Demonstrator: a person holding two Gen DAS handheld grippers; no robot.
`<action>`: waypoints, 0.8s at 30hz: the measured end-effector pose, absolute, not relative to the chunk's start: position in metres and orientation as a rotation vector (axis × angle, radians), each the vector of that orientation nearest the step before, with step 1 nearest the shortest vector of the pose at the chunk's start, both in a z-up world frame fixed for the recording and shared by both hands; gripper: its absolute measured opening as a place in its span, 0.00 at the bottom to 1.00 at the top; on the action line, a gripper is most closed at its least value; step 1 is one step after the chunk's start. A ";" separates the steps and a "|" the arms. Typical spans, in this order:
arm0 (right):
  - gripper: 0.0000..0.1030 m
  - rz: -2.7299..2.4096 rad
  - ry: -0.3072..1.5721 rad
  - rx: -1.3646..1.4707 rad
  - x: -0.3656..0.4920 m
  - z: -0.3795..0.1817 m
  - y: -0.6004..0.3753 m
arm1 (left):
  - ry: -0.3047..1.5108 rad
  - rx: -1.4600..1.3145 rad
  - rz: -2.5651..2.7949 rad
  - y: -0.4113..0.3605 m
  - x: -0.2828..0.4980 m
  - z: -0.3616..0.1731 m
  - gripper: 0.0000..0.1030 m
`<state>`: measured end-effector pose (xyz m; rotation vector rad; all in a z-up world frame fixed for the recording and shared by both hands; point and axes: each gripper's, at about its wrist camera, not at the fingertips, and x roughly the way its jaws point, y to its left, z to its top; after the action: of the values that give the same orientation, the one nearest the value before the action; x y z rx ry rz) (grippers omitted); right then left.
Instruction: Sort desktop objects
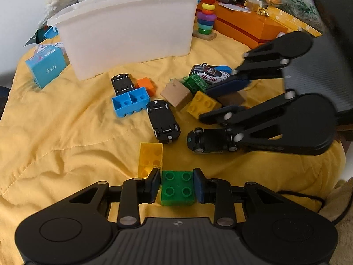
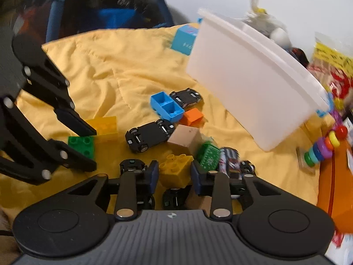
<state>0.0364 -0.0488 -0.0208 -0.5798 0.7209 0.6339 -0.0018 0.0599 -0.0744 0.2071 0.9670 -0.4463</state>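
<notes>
The green brick sits studs-up on the yellow cloth at the near edge of the toy scatter, squarely between the pads of the left tongs. The pads appear to touch both flanks, so the left tongs are judged clamped on it, the likely purpose being a lift to the white bin behind the pile. A yellow brick lies just beside the left pad and could be nudged on lift-off.

The right tongs stand apart, straddling a second yellow brick without visibly pressing it; this looks like a grasp being lined up. A green patterned block and a silver toy car crowd the right pad. Upturned black toy cars, a blue brick, an orange brick and a wooden block lie between the tongs and the bin. A ring stacker stands just beside the bin's right end.
</notes>
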 end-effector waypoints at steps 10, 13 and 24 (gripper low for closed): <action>0.14 0.548 0.800 -0.320 0.013 -0.002 -0.118 | 0.955 0.208 -0.431 0.058 -0.013 -0.074 0.44; 0.15 0.531 0.838 -0.284 0.009 -0.008 -0.130 | 0.957 0.197 -0.427 0.058 -0.015 -0.076 0.46; 0.37 0.723 0.693 -0.425 0.027 -0.004 -0.058 | 0.945 0.196 -0.417 0.057 -0.018 -0.075 0.46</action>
<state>0.0270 -0.0578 -0.0042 -0.4254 0.6927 0.7226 -0.0178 0.0571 -0.0755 0.1956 0.9445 -0.4174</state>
